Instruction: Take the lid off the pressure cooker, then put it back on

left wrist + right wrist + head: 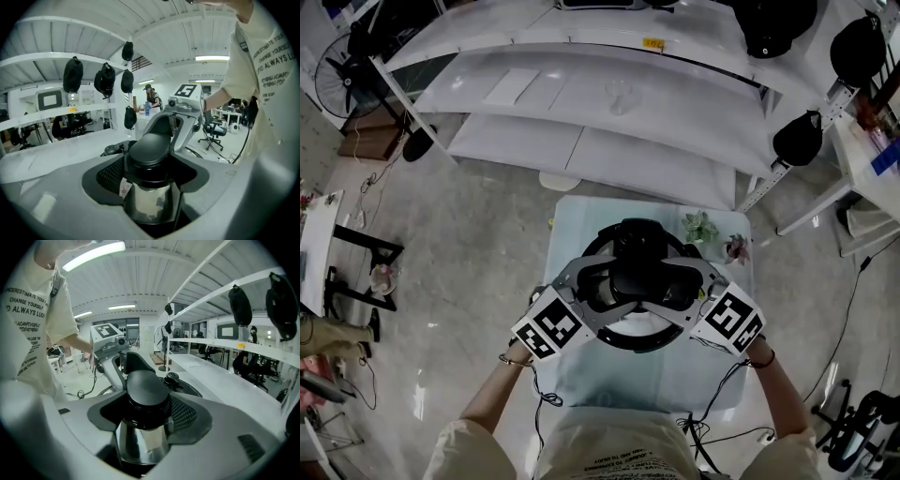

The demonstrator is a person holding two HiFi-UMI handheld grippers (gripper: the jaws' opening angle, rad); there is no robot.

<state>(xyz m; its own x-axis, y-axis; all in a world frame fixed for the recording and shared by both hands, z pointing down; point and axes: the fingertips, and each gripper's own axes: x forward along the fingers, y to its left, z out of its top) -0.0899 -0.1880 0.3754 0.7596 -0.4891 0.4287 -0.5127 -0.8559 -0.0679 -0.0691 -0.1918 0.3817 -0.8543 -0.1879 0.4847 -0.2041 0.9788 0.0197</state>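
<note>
Lid looks seated on the cooker right now, so as I read it the lift-off is not yet done, and the refit comes after that. In close: the left gripper (150, 180) has its grey fingers (61, 187) spread wide, straddling the black domed knob on a shiny steel stem (149, 147), with no squeeze that I can see. The right gripper (143, 420) comes in from the opposite side, fingers (220, 427) just as wide around that same knob. So 2 grippers share 1 knob. Outward: the dark round lid (187, 389), the black-rimmed round pressure cooker (633, 343), sitting mid-way on the small pale table (581, 375).
</note>
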